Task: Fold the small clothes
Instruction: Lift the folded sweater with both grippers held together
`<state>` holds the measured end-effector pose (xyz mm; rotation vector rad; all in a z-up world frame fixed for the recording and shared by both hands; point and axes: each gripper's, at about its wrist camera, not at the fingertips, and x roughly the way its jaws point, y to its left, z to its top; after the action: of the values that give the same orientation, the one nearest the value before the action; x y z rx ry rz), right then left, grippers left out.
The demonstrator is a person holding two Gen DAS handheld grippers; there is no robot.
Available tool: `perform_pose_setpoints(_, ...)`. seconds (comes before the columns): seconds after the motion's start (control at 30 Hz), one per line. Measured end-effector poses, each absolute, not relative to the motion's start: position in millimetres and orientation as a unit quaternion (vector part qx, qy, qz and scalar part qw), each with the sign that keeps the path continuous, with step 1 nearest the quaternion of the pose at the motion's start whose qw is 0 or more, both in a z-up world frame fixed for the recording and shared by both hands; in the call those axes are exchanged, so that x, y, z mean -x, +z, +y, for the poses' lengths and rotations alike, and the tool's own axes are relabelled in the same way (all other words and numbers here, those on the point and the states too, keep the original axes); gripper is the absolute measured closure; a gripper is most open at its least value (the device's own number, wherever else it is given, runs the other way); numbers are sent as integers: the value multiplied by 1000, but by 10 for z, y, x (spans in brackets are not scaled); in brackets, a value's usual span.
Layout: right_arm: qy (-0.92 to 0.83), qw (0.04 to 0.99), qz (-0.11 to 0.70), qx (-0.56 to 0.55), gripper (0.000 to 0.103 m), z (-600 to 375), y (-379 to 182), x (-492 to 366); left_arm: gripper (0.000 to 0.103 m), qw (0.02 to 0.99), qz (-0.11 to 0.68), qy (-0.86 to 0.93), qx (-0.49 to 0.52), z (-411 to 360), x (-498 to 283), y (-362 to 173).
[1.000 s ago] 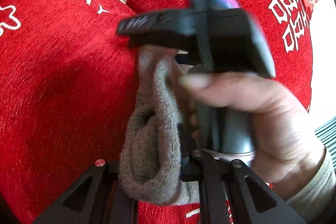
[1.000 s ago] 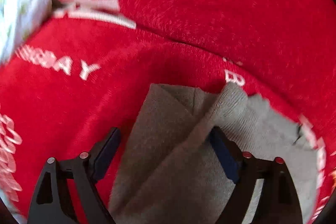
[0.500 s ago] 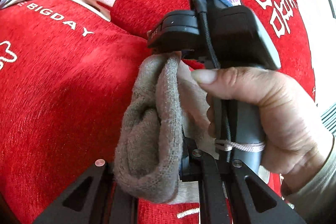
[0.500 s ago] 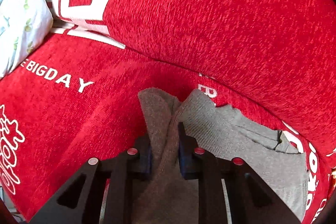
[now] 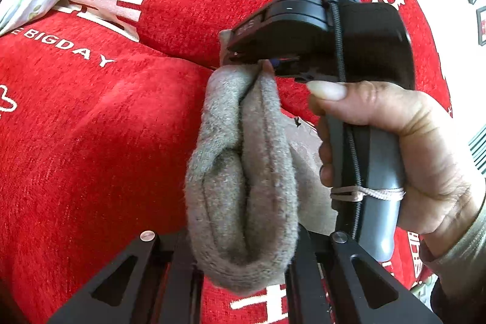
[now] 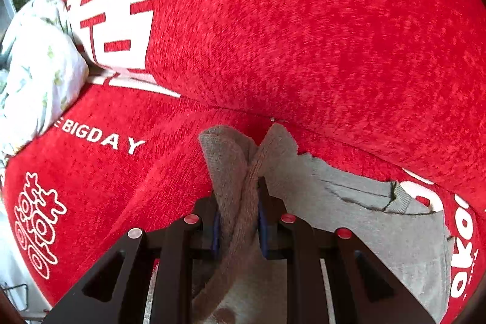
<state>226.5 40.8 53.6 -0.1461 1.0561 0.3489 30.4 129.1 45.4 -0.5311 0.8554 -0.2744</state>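
Observation:
A grey-brown sock (image 5: 243, 178) is bunched between my left gripper (image 5: 243, 257), which is shut on its near end. The sock stretches away to my right gripper (image 5: 273, 63), whose black body and handle sit in a hand at the right of the left wrist view. In the right wrist view my right gripper (image 6: 238, 220) is shut on the sock's ribbed edge (image 6: 243, 181), lifted above the red cover. A second grey garment (image 6: 379, 217) lies flat on the cover to its right.
A red sofa cover with white lettering (image 6: 100, 138) fills both views, with a red back cushion (image 6: 303, 35) behind. A white floral pillow (image 6: 39, 81) lies at the far left.
My right gripper has closed on the sock's edge and lifted it. My left gripper has kept its hold while the right one moved up and away, stretching the sock.

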Motion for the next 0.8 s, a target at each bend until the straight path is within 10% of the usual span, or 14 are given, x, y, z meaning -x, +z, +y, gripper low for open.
perform_pose_setpoints(0.8,193,850,489,-22,82,-426,881,-2244,93,882,424,-119,165,543,-249,883)
